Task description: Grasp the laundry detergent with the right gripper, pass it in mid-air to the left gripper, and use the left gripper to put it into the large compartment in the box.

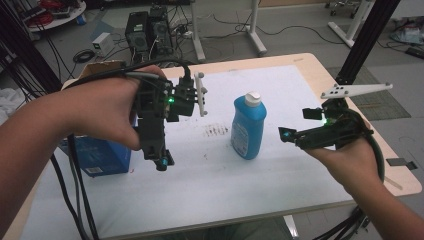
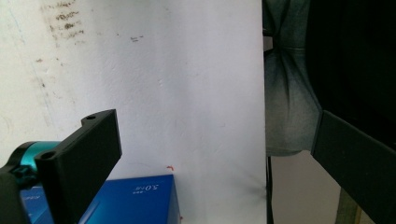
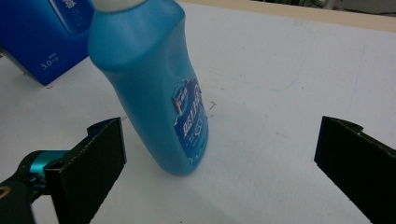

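At table centre, on white mat (image 1: pixel 280 165): blue bottle (image 1: pixel 248 126), upright, white cap up, long axis vertical. Right gripper (image 1: pixel 289 135) nearer, level with bottle's body, just to its right, aimed at it; jaws wide, nothing held. Right gripper view: bottle ahead between jaws, offset toward left jaw. Judgement: straight push forward brings jaws around body, slight shift needed to centre. Left gripper (image 1: pixel 162 162) farther off, pointing down at mat near blue box (image 1: pixel 107 156); jaws wide, empty, box corner beside one jaw.
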{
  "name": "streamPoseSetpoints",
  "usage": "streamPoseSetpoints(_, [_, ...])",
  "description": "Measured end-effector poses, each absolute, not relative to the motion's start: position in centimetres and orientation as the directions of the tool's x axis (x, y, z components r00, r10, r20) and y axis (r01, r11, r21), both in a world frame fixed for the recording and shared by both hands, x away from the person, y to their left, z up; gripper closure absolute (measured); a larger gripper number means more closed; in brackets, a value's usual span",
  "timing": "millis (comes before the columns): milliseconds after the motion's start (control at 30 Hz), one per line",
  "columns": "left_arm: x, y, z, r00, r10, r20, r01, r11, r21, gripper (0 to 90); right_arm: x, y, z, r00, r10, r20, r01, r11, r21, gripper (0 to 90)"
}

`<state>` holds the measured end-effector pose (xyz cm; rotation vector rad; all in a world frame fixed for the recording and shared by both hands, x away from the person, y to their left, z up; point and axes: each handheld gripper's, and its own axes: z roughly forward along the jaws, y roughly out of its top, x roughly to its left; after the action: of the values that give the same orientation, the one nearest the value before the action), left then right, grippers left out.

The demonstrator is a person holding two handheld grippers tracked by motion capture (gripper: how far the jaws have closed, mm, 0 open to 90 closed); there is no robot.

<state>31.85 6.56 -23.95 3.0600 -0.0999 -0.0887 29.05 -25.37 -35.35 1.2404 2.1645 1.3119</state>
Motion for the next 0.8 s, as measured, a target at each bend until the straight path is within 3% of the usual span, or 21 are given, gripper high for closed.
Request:
streamPoseSetpoints(400, [31.7,6.4,-24.0,0.996,-0.073,-0.053,-0.069,-0.994,0.084,1.7,26.9,-22.6,-39.4,-0.541,0.808,0.233,0.517,0.102,0.85,1.0])
streamPoseSetpoints(800, [31.7,6.9,-24.3,0.996,-0.061,-0.057,-0.056,-0.994,0.089,1.7,26.8,-19.5,-40.8,-0.536,0.824,0.185,0.476,0.114,0.872,1.0])
